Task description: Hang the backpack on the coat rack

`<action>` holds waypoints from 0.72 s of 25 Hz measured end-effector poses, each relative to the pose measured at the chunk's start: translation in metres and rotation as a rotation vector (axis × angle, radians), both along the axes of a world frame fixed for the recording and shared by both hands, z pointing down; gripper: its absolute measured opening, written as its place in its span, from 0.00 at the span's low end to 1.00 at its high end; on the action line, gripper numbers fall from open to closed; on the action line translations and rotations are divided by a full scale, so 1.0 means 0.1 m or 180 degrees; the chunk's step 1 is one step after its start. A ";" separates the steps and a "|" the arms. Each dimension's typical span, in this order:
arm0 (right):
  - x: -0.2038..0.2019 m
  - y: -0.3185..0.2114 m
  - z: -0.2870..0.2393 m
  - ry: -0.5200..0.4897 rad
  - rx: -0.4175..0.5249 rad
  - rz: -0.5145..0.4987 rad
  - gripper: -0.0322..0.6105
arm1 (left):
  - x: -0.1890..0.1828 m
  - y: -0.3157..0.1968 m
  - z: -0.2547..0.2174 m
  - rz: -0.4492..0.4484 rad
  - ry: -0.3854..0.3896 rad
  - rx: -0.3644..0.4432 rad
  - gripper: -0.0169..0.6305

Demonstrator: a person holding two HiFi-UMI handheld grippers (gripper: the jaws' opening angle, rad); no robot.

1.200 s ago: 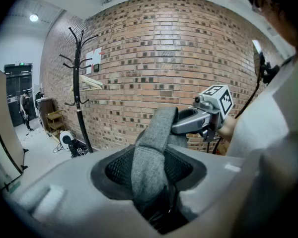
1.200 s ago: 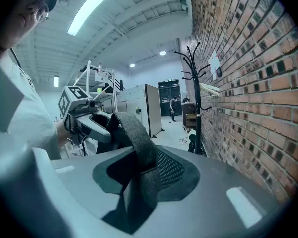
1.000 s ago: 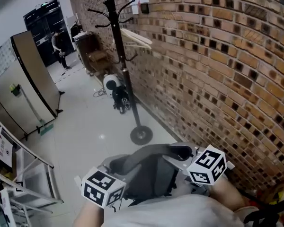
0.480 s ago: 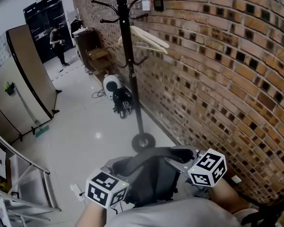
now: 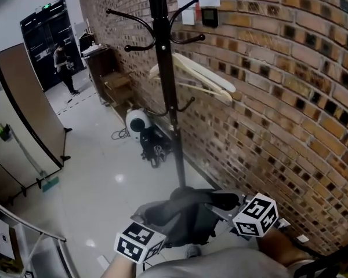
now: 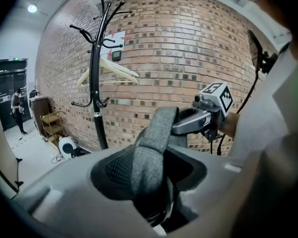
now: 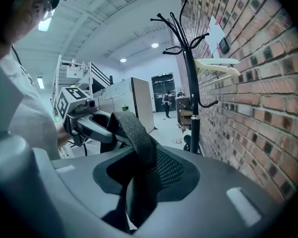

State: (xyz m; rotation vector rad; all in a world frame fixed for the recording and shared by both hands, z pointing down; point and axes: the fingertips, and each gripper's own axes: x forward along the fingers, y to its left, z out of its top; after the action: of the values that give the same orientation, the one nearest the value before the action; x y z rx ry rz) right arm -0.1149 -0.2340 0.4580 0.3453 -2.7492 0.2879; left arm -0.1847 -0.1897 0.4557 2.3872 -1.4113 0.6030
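I hold a grey backpack [image 5: 182,216] low in the head view, close to my body. Its top strap [image 6: 151,148] is stretched between both grippers. My left gripper [image 5: 155,218] is shut on one end of the strap, and my right gripper [image 5: 219,203] is shut on the other end [image 7: 139,143]. The black coat rack [image 5: 167,91] stands just ahead against the brick wall, with curved hooks and a pale hanger [image 5: 197,80] on it. The backpack hides its foot. The rack also shows in the left gripper view [image 6: 95,83] and the right gripper view [image 7: 191,73].
A brick wall [image 5: 278,97] runs along the right. A white round appliance [image 5: 137,120] with cables lies at the wall's foot beyond the rack. A brown partition [image 5: 26,106] stands at left, metal shelving [image 5: 23,242] at lower left, and a person [image 5: 62,62] stands far off.
The coat rack has come much closer and now stands right above the backpack, its base hidden. Both grippers have kept their hold on the strap.
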 end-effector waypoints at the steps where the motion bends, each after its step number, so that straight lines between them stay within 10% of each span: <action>1: -0.07 -0.08 -0.03 -0.0014 0.0008 0.0015 0.23 | -0.08 -0.09 -0.03 0.0014 -0.0012 0.0023 0.30; 18: -0.66 -1.01 -0.05 0.0159 -0.0061 0.0274 0.23 | -0.69 -1.07 -0.01 0.0147 0.0152 -0.0113 0.30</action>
State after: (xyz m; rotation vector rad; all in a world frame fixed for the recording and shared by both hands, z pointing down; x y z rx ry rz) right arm -0.1810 -0.3354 0.4532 0.4604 -2.6851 0.3232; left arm -0.2534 -0.2969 0.4545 2.3962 -1.3182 0.5740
